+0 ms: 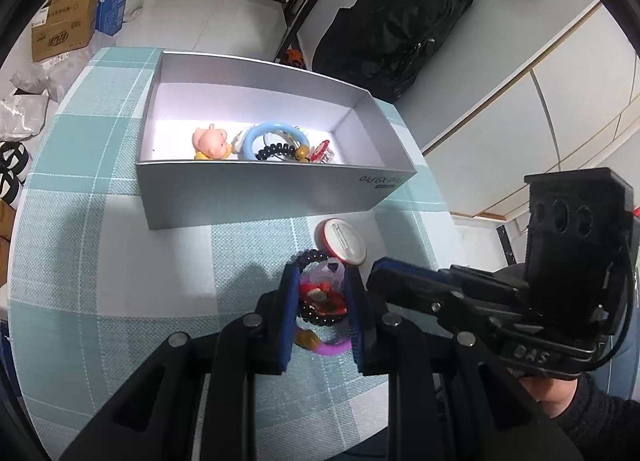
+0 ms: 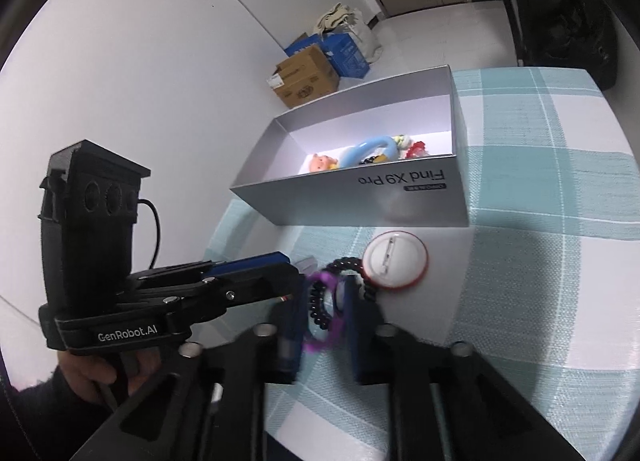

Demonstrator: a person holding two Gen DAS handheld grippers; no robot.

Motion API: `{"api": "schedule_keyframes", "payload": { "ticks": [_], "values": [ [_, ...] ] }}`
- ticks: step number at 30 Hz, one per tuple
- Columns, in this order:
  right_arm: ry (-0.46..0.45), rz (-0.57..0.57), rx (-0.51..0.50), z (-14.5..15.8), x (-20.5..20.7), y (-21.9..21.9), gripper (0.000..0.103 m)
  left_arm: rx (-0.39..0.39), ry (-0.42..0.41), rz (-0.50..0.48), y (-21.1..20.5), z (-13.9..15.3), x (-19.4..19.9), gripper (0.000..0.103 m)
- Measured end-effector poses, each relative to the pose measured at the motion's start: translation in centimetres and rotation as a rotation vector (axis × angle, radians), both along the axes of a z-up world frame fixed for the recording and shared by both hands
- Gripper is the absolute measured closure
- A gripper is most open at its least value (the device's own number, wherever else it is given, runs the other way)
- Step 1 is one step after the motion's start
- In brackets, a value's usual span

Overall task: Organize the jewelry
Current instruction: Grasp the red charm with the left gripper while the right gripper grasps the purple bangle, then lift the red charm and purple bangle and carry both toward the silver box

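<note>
A grey box (image 1: 256, 197) (image 2: 360, 205) on the checked tablecloth holds a pink pig figure (image 1: 210, 141), a blue ring (image 1: 276, 137) and other trinkets. In front of it lie a round badge face down (image 1: 346, 241) (image 2: 396, 261), a black bead bracelet (image 1: 316, 311), a purple ring (image 1: 332, 349) (image 2: 324, 301) and a red charm (image 1: 320, 293). My left gripper (image 1: 322, 301) is open with its fingers astride the charm and beads. My right gripper (image 2: 324, 313) is open around the purple ring and black beads; it enters the left wrist view (image 1: 384, 273) from the right.
Cardboard boxes (image 1: 64, 25) (image 2: 304, 77) and bags stand on the floor beyond the table. A black backpack (image 1: 400, 25) leans at the far side. The table edge (image 2: 224, 237) runs close to the left of the jewelry pile.
</note>
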State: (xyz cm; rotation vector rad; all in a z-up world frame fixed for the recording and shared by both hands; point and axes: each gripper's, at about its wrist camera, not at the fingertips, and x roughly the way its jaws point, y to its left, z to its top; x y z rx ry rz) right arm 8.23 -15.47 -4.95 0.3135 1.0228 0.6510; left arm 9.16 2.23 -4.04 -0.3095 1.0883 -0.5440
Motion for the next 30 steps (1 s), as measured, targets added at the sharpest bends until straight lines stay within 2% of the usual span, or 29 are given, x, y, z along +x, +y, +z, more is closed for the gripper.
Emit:
{"api": "schedule_keyframes", "payload": {
  "ticks": [6, 12, 14, 15, 16, 17, 18, 22, 26, 30],
  "values": [
    [0.011, -0.003, -0.056, -0.6, -0.1, 0.2, 0.101, -0.119, 0.012, 0.020, 1.0, 0.5, 0.3, 0.085],
    [-0.009, -0.017, -0.053, 0.1, -0.7, -0.4, 0.097, -0.226, -0.040, 0.110, 3.6, 2.1, 0.1, 0.085],
    [-0.010, 0.013, -0.063, 0.1, -1.0, 0.2, 0.088, -0.219, -0.062, 0.155, 4.6, 2.5, 0.0, 0.085],
    [-0.014, 0.028, -0.085, 0.0, -1.4, 0.7, 0.073, -0.222, -0.066, 0.173, 5.0, 2.5, -0.1, 0.085],
    [-0.021, 0.041, -0.102, 0.0, -1.6, 1.1, 0.053, -0.232, -0.067, 0.189, 5.4, 2.6, 0.0, 0.085],
    [-0.036, 0.055, -0.127, -0.1, -1.9, 1.7, 0.047, -0.244, -0.064, 0.201, 5.8, 2.6, 0.0, 0.085],
    [-0.059, 0.065, -0.167, -0.1, -2.2, 2.3, 0.045, -0.248, -0.062, 0.207, 5.9, 2.5, 0.0, 0.085],
    [-0.146, 0.120, -0.297, 0.0, -3.1, 4.7, 0.046, -0.244, -0.063, 0.210, 6.0, 2.4, 0.0, 0.085],
    [-0.166, 0.105, -0.378, -0.7, -3.0, 5.4, 0.049, -0.210, -0.072, 0.196, 5.7, 2.6, 0.0, 0.085],
    [-0.196, 0.097, -0.406, -0.7, -3.1, 5.9, 0.071, -0.189, -0.077, 0.181, 5.8, 2.6, -0.4, 0.085]
  ]
}}
